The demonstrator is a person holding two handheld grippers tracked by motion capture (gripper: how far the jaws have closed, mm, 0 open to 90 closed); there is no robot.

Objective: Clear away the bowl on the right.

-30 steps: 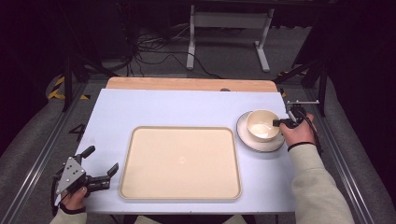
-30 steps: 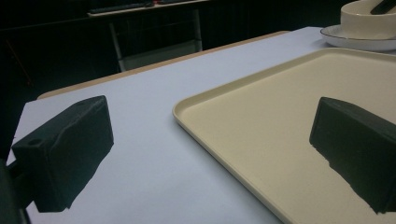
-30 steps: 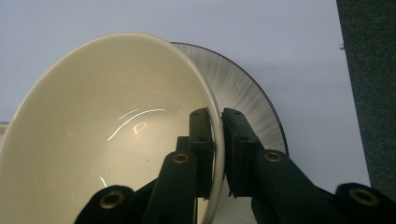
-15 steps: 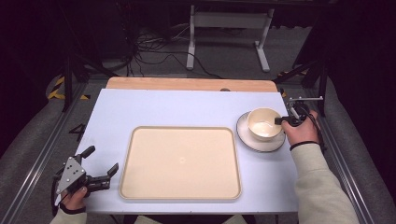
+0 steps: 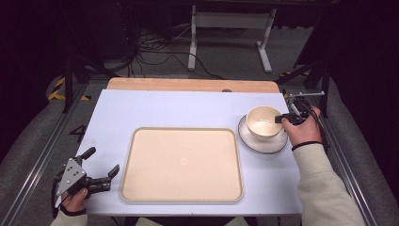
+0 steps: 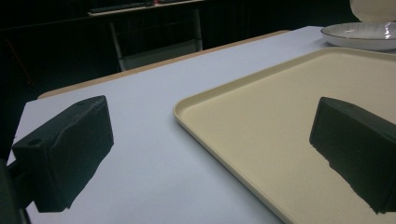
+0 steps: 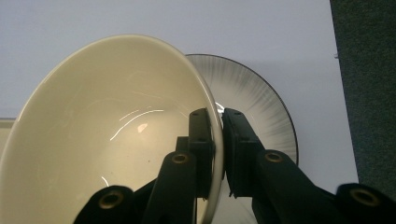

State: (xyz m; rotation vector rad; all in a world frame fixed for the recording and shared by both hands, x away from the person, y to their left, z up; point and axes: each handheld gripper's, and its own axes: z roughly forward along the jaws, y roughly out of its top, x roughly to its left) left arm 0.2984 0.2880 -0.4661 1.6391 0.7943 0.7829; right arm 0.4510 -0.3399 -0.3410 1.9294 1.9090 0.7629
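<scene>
The tongs [image 7: 218, 154] are pinching the cream bowl's [image 7: 93, 140] rim at centre frame. The ribbed plate [image 7: 266, 107] is lying behind, right of centre, on the pale counter [image 7: 140, 18].

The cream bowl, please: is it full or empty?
Empty: the bowl, pinched at its rim by the right gripper, shows only bare glazed inside.

Dark room; grey floor [image 5: 155, 66] strewn with black cables [image 5: 150, 49]; white metal stand [image 5: 230, 23], possibly a desk frame, behind the table.

Lighting: even overhead on table [image 5: 155, 108]; dark surroundings. Glare streaks inside bowl [image 7: 116, 135]. Near jaws soft, slightly blurred.
</scene>
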